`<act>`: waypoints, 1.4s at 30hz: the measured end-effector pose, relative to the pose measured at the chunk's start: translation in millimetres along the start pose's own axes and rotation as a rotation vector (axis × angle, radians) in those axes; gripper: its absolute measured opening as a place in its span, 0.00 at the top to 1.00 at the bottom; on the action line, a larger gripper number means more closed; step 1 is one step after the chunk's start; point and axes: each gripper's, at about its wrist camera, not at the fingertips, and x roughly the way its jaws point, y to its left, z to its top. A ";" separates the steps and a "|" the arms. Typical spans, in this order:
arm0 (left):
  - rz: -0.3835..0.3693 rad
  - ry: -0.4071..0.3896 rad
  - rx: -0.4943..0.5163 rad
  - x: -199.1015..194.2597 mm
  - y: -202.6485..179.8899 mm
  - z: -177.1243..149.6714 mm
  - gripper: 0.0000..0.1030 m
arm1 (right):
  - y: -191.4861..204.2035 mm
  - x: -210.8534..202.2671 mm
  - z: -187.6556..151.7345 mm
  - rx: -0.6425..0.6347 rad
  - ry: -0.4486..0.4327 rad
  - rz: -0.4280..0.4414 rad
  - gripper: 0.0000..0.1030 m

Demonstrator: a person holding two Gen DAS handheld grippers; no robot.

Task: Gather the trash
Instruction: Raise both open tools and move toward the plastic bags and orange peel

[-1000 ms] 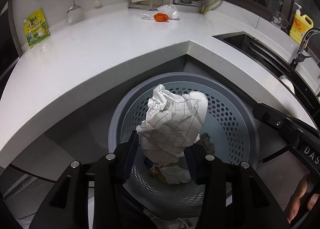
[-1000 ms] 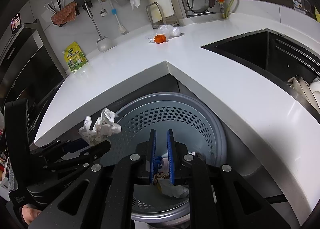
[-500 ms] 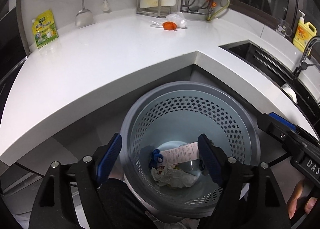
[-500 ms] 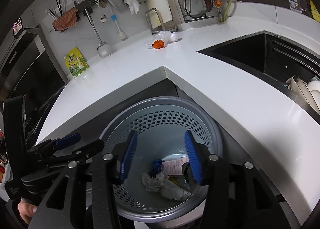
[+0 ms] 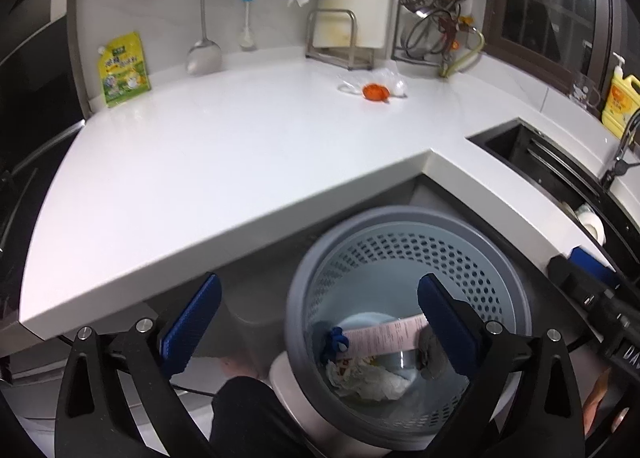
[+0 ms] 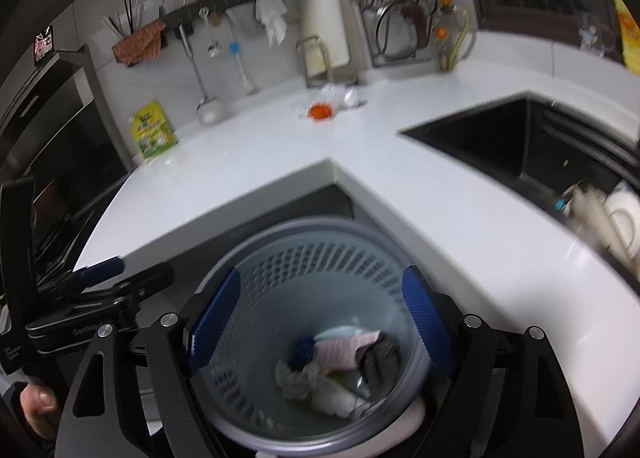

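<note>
Both your left gripper [image 5: 318, 322] and right gripper [image 6: 322, 318] gape wide, empty, above the bin [image 5: 516, 286] at lower frame. Remaining trash [image 5: 376, 91] lies upper centre on the counter [image 5: 240, 162]; its loose plastic may slip from your grasp.

Left gripper [image 5: 318, 316]: matte black frame, triangular cut-outs, 4 silver screw heads, 2 ribbed blue pads [image 5: 191, 324] | Right gripper [image 6: 320, 316]: same black frame, 4 silver screws, blue ribbed pads [image 6: 214, 322] | Handle: black, partly legible white lettering | Hand [image 6: 40, 408]: bare skin, dark sleeve
</note>
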 end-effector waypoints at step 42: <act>0.126 -0.134 -0.027 78.0 14.2 177.1 0.06 | -1.5 146.1 196.8 -0.195 0.002 0.012 0.22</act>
